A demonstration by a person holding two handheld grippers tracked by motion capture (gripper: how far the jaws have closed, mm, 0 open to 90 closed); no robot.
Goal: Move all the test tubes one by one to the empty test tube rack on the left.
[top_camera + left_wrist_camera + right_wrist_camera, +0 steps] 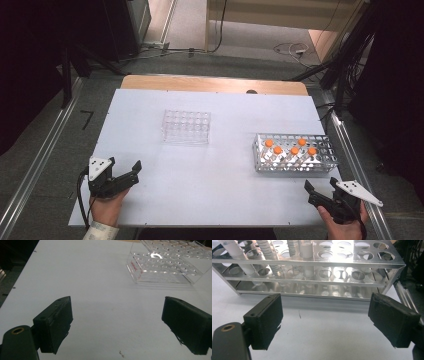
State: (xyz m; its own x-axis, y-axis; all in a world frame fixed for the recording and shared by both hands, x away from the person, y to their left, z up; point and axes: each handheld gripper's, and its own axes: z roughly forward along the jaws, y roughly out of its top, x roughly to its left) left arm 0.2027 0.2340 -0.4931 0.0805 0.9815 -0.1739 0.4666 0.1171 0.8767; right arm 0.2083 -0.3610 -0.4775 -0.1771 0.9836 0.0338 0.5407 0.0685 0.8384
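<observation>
since both the left hand-held gripper (126, 171) and the right hand-held gripper (320, 189) gape empty at the counter's (210, 185) near edge, a rushed reach into the metal rack (295, 167) just beyond the right one could knock the 4 orange-capped tubes (294, 150) askew.

From above, the person's two forearms were cut off by the bottom edge, a pale sleeve cuff (101, 232) just showing. In the right gripper view, the tops of the clear graduated plastic tubes (270, 257) ran out past the upper edge, so their caps were unseen there, and the shiny perforated metal rack (352, 263) was cropped at the left. The clear acrylic tube rack (165, 265) was cut off at the top right in the left gripper view, its red lettering too small to read.
</observation>
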